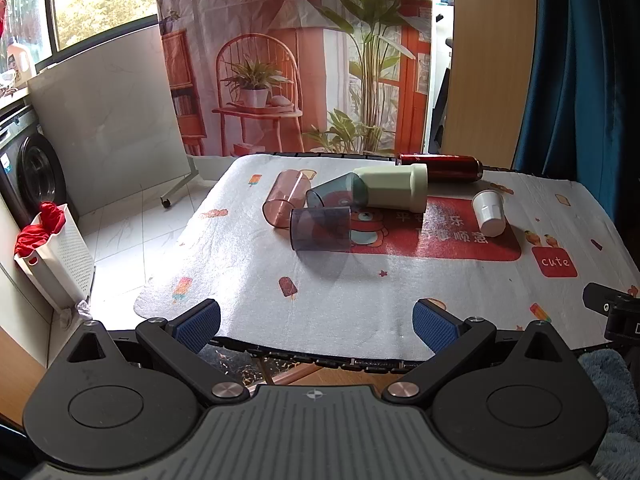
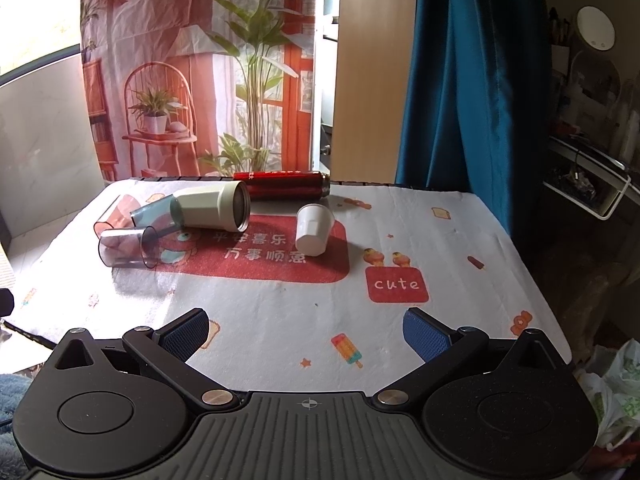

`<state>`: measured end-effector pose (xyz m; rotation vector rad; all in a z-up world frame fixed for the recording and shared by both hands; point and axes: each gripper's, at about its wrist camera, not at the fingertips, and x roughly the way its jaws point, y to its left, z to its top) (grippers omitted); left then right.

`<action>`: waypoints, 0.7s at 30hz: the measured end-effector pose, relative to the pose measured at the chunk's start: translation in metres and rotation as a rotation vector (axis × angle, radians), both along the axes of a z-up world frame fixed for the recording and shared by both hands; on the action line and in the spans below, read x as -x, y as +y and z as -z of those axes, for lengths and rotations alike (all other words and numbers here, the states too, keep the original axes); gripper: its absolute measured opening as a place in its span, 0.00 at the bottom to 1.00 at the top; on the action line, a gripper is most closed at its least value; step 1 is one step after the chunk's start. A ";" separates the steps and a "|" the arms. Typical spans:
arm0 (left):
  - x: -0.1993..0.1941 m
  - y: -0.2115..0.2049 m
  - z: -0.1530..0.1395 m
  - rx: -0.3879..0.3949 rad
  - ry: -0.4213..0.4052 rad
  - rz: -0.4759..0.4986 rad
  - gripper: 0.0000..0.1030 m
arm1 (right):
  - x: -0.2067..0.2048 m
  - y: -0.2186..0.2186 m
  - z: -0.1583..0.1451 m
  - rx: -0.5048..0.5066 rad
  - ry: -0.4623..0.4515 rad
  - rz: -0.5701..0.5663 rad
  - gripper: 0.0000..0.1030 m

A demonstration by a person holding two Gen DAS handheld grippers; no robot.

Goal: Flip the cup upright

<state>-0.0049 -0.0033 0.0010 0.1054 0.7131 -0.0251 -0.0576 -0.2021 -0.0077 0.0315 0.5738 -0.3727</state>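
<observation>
**Cups all down, both claws waiting at the near edge**

Nothing gripped yet. Left claw [image 1: 316, 326] hangs wide open over the near edge of the surface [image 1: 340, 320]; right claw [image 2: 306, 334] likewise spread wide, empty, near edge too.

Cups lie in a bunch toward the far side. Grey see-through cup [image 1: 321, 228] is nearest the left claw: on its side, long axis running left-right across the view, almost straight ahead. Behind it a pink cup [image 1: 283, 199], a bluish cup [image 1: 338, 195] and a big cream cup [image 1: 394, 187], all tipped, crowded together & touching. Red flask [image 1: 440, 168] lies along the far edge.

White cup [image 2: 313, 229] sits apart from the bunch, on its side, closed base toward the right claw, mouth pointing away. It's ahead of the right claw, just left of centre.

My guess: right side takes the white one, left the grey one. Grey one prob. needs a grip across its width.
</observation>
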 end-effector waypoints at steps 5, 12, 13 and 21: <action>0.000 0.000 0.001 0.001 0.000 0.000 1.00 | -0.001 0.000 0.000 -0.002 0.003 -0.003 1.00; 0.000 0.000 0.001 0.001 0.000 0.000 1.00 | -0.001 0.001 0.000 -0.005 0.003 -0.002 1.00; 0.000 0.000 0.001 0.001 0.001 -0.001 1.00 | -0.001 0.001 0.000 -0.004 0.004 -0.002 1.00; 0.000 0.000 0.002 0.006 0.003 -0.004 1.00 | -0.001 0.002 0.001 -0.002 0.006 -0.004 1.00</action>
